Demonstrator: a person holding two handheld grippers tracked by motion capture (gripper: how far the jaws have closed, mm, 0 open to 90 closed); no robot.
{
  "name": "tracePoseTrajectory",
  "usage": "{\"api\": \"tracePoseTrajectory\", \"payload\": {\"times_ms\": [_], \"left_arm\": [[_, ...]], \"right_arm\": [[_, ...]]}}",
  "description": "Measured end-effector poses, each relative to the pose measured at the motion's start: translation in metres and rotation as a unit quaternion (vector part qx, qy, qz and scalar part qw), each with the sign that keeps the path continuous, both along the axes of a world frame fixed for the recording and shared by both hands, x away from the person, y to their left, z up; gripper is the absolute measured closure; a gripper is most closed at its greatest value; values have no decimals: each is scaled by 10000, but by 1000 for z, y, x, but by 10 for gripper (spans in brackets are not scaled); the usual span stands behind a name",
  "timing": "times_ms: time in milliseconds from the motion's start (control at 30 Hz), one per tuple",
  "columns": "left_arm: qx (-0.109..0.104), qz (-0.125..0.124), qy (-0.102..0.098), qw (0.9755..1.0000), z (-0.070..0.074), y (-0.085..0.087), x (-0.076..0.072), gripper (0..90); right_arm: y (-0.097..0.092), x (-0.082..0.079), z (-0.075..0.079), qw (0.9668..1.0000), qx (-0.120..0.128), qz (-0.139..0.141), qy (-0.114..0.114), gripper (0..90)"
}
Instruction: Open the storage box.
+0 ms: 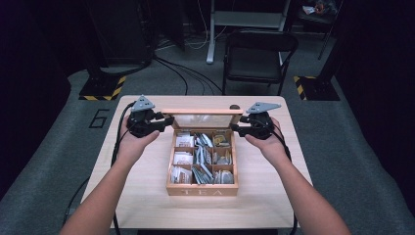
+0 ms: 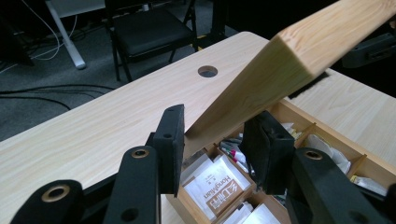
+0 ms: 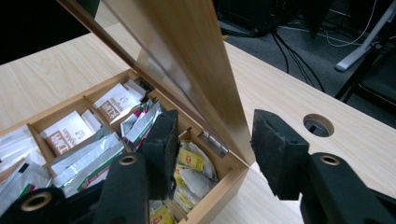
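High view: a wooden tea box (image 1: 202,188) sits in the middle of the light wood table (image 1: 147,196), its nine compartments packed with tea bags (image 1: 200,156). Its glass-paned lid (image 1: 203,119) stands raised at the far edge of the box. The left gripper (image 1: 164,122) is at the lid's left end and the right gripper (image 1: 236,128) at its right end, each in a hand.

In the left gripper view the lid's wooden edge (image 2: 280,60) runs between the two black jaws; the jaws stand a little wider than the wood and I cannot tell whether the pads press on it.

In the right gripper view the jaws straddle the lid's end (image 3: 205,70) near the hinge (image 3: 214,141), with a clear gap on the right side, so nothing is gripped there.
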State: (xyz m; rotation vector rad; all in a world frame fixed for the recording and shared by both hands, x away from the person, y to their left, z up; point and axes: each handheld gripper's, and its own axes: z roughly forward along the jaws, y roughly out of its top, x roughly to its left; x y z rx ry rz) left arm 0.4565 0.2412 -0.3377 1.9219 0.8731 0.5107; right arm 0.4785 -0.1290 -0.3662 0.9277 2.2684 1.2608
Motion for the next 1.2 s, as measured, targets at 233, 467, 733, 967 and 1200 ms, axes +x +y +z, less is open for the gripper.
{"api": "tracePoseTrajectory", "payload": {"times_ms": [233,467,733,967,1200], "left_arm": [[6,39,-10,10000,2,-1,4,598],[-17,63,-3,10000,4,-1,9,603],[-123,161,-93,9998,3,0,19,577],[-61,159,8,9999,-5,-1,29,574],[-76,137,49,9999,-12,-5,38,584]], "right_arm": [[1,8,-2,9998,169,-69,30,567],[0,14,-2,9995,289,-120,57,588],[-1,23,0,9993,327,-114,105,599],[0,27,2,9993,331,-136,139,605],[-1,32,1,9992,371,-117,86,607]]}}
